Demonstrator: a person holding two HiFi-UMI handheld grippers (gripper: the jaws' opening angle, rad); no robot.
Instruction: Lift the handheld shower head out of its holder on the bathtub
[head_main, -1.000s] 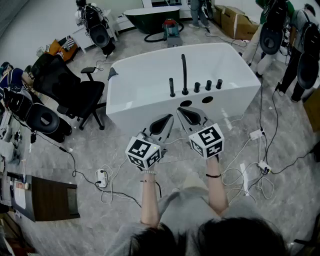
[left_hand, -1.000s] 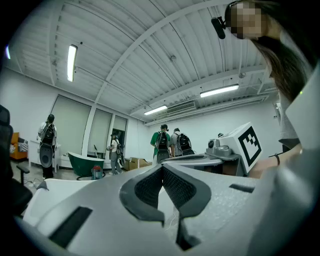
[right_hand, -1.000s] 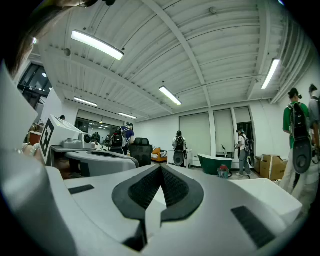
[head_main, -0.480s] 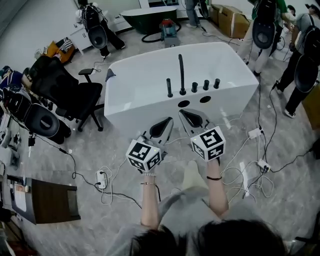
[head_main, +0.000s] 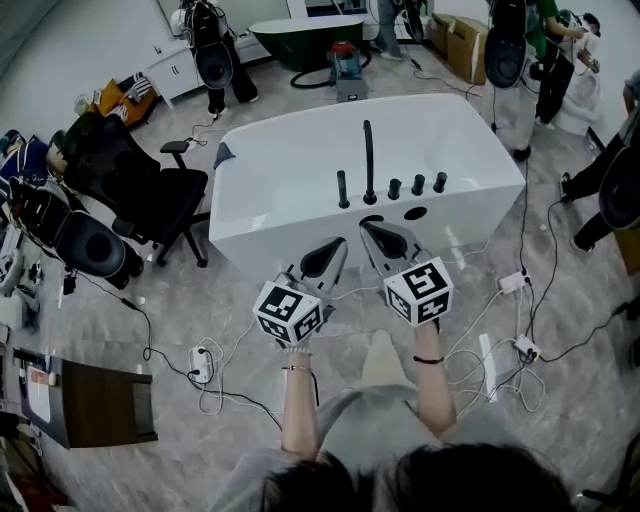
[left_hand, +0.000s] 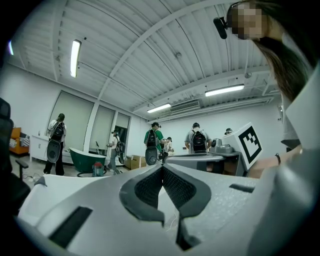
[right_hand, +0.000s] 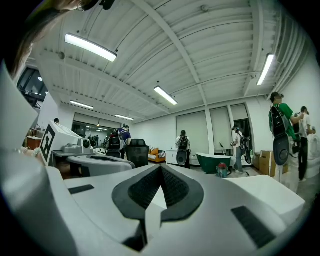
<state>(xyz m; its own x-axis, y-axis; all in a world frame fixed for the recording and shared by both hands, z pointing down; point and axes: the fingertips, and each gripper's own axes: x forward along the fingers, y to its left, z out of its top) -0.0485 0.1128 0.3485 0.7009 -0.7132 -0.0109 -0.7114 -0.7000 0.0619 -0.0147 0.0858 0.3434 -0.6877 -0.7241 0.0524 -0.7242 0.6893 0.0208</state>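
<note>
Clamping nothing: left claw (head_main: 338, 245), right claw (head_main: 368, 228)

A black office chair (head_main: 150, 195) stands on the grey stone-patterned floor (head_main: 120, 310). At the far end sits a dark green tub (head_main: 305, 35), with a red canister (head_main: 345, 55) just in front of it and cardboard boxes (head_main: 468, 45) to its right. White cables (head_main: 480, 355) and a power strip (head_main: 201, 360) lie loose on the floor. A dark wooden cabinet (head_main: 100, 400) sits at lower left, and a person with a black backpack (head_main: 212, 55) stands near the far wall.
</note>
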